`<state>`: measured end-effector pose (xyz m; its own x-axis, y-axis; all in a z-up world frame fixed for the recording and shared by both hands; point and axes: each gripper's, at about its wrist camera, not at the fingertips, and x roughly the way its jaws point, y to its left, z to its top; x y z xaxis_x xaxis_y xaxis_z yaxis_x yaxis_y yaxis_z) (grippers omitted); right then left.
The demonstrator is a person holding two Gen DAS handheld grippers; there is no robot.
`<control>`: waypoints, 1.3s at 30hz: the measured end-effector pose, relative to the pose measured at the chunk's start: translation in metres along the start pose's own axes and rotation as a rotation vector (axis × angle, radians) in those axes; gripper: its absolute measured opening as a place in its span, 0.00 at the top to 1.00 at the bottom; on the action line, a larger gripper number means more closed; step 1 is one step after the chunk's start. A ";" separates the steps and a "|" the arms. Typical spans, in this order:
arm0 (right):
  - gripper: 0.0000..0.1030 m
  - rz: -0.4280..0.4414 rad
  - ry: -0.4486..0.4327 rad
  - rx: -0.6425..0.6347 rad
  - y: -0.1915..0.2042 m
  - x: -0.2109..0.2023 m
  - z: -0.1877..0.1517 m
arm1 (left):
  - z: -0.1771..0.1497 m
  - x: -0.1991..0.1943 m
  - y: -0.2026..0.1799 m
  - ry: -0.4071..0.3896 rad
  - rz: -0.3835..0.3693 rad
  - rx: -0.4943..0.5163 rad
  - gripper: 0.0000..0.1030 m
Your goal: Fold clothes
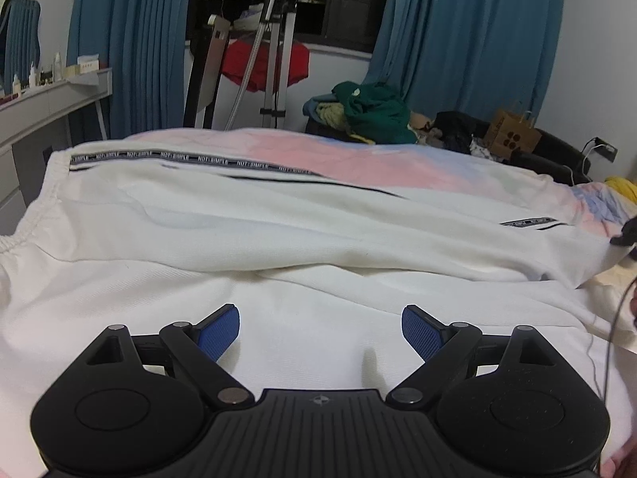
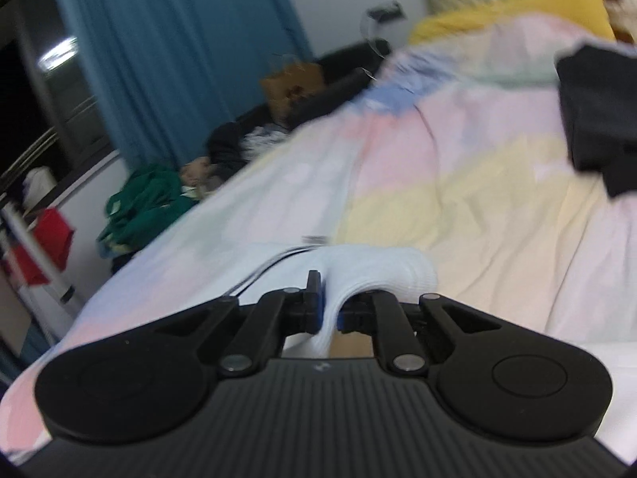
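White trousers [image 1: 278, 239] with a black lettered side stripe [image 1: 187, 159] lie spread across the bed, waistband at the left. My left gripper [image 1: 320, 332] is open and empty, its blue pads [image 1: 221, 332] just above the near white cloth. My right gripper [image 2: 328, 308] is shut on a bunched fold of the white trousers [image 2: 370, 271] and holds it above the pastel bedspread [image 2: 458, 183]. The right wrist view is blurred.
A black folded garment [image 2: 597, 111] lies on the bed at the right, a yellow pillow [image 2: 517, 4] beyond it. A green clothes pile [image 1: 374, 113] and a brown paper bag [image 1: 511, 133] sit past the bed's far edge. A desk [image 1: 47, 99] stands at the left.
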<state>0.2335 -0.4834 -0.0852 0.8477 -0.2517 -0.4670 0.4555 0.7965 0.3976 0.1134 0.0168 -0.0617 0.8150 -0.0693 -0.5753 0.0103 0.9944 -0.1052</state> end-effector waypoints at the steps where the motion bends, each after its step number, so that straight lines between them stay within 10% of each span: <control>1: 0.89 0.021 0.003 -0.027 0.009 -0.015 0.000 | -0.001 -0.003 0.000 -0.003 0.001 0.005 0.12; 5: 0.86 0.132 0.068 -0.129 0.043 -0.067 -0.014 | -0.003 -0.012 0.001 -0.008 0.003 0.005 0.12; 10: 0.30 0.237 0.167 -0.181 0.059 -0.112 -0.040 | -0.001 -0.027 0.008 -0.017 -0.004 -0.021 0.12; 24: 0.20 0.266 0.091 -0.176 0.060 -0.155 -0.044 | 0.003 -0.095 0.079 -0.039 0.111 -0.140 0.06; 39: 0.20 -0.007 -0.039 -0.074 0.019 -0.144 -0.037 | -0.028 -0.107 0.252 0.183 0.201 -0.959 0.03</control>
<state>0.1102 -0.4118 -0.0394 0.8550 -0.2776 -0.4380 0.4416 0.8325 0.3345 0.0125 0.2725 -0.0488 0.6479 0.0015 -0.7618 -0.6560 0.5094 -0.5569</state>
